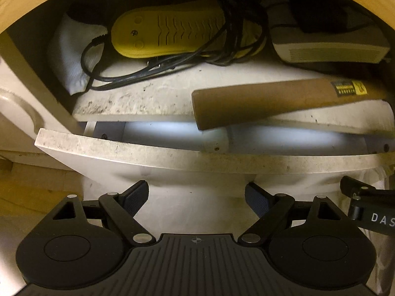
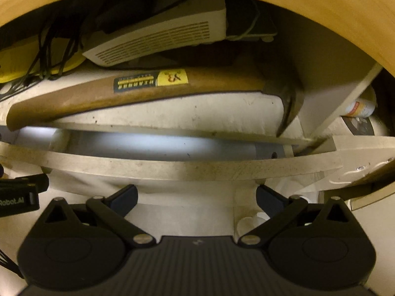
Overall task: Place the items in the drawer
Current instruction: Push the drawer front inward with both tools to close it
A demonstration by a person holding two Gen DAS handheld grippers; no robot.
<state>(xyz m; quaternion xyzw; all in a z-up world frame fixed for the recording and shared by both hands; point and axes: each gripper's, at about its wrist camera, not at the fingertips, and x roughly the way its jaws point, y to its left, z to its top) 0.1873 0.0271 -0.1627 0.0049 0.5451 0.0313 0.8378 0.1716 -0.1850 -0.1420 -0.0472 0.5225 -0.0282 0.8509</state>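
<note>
Left gripper [image 1: 197, 201] and right gripper [image 2: 196, 201] are hovering spread and empty before the drawer [image 1: 158, 151], hammer [image 2: 138, 91] already lying inside, so pushing its front shut is probably coming next.

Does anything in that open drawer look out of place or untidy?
Yes. The hammer lies crosswise at the front, its handle end poking over the drawer's front wall. Behind it, a black cord sprawls in loose tangles over the yellow device.
</note>
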